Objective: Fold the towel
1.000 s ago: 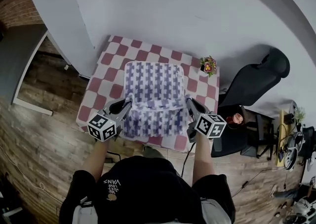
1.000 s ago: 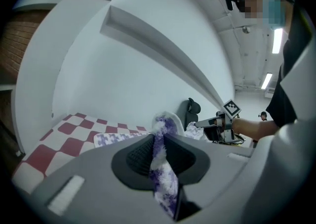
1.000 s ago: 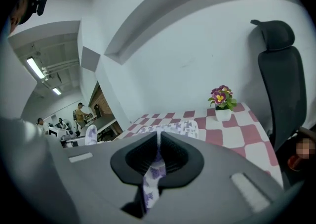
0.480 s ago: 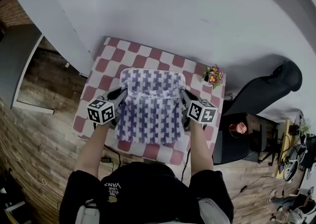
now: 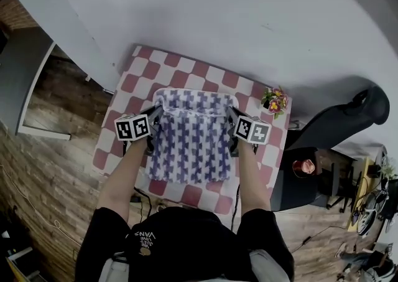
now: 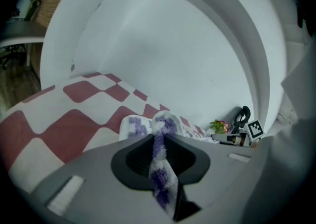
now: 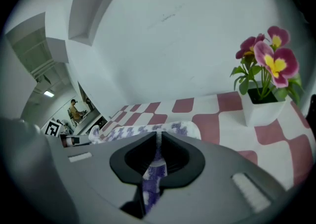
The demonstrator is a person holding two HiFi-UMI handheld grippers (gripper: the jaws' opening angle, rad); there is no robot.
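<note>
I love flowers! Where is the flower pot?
In the head view the flower pot stands near the table's far right corner, just right of the towel's far edge.

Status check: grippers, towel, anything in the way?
Both shut on towel corners: left gripper, right gripper. Fabric doubled over on checkered table, held corners at far end. Nothing in the way; flower pot stands clear.

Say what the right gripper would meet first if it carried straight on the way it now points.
Probably the towel itself: the right gripper, jaws opening around its edge, points at the rolled fold just ahead, then the checked tablecloth. The flowerpot sits off to the side.
</note>
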